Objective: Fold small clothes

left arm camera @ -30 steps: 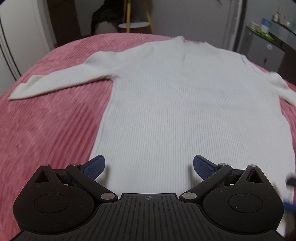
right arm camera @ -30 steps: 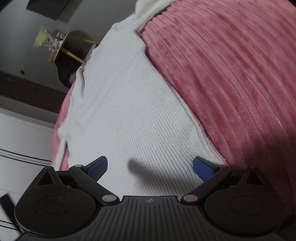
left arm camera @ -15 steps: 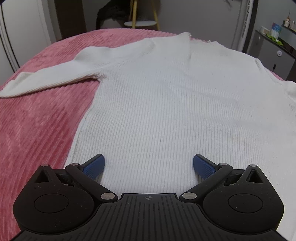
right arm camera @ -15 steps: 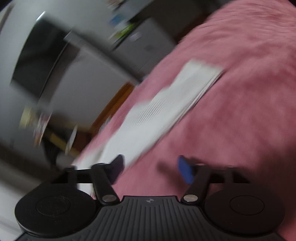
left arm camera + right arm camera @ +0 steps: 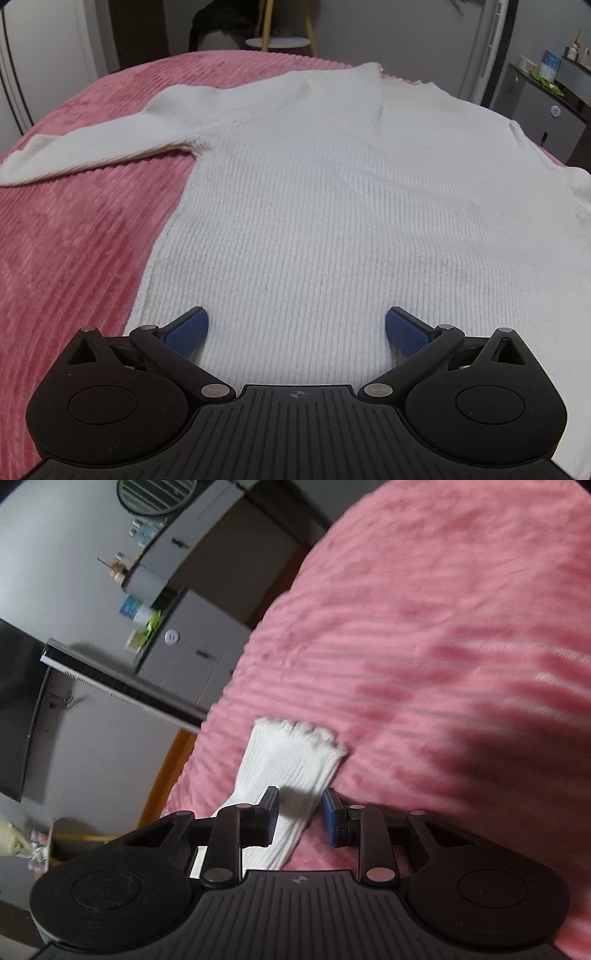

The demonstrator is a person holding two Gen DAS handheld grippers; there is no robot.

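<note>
Ribbed white sweater (image 5: 332, 229) on plush pink blanket (image 5: 74, 236).

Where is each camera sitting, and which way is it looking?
Left wrist view: sits on the left claw, looking down and forward over the white sweater spread on the pink bedspread; its own wide-open blue fingers show.
Right wrist view: sits on the right claw, tilted, looking along the sleeve cuff toward a grey cabinet; its fingers are closing around the cuff.
Both views share the sweater, bedspread and cabinet.
</note>
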